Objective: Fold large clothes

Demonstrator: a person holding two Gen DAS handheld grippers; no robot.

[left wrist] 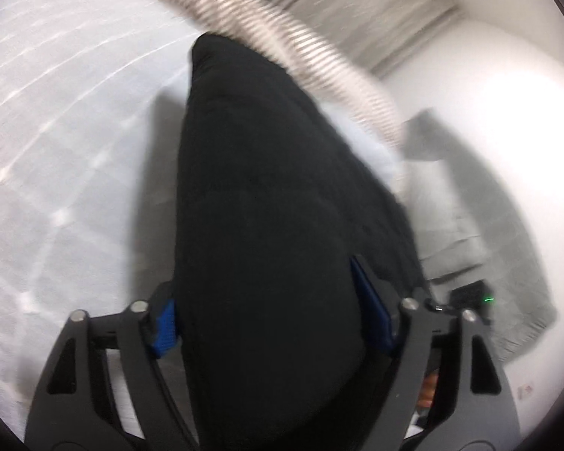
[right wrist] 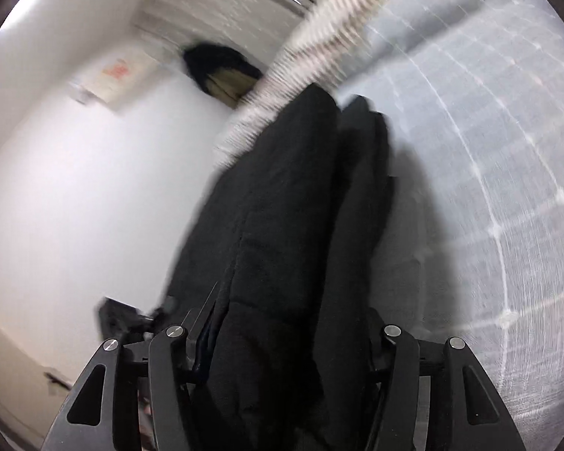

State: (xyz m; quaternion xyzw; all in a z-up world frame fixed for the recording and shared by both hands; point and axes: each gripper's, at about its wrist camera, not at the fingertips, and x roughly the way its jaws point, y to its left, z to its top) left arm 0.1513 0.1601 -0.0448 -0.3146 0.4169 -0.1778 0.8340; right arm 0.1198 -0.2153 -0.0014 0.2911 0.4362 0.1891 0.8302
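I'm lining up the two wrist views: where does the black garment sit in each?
Left wrist: black garment fills the centre, running up from between the fingers.
Right wrist: black garment centre, bunched, leaning upward.
Shared landmark: striped bed edge above its far end.

Both views are smeared by motion blur, strongest toward the curved fisheye edges. Glare blows out the white wall [left wrist: 526, 143] at right in the left-wrist view. The black garment [right wrist: 282, 225] shows almost no detail.

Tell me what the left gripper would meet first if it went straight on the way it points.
The black garment already bunched between the left gripper's jaws; beyond it, probably the light quilted bed cover, though blur leaves depth unclear.
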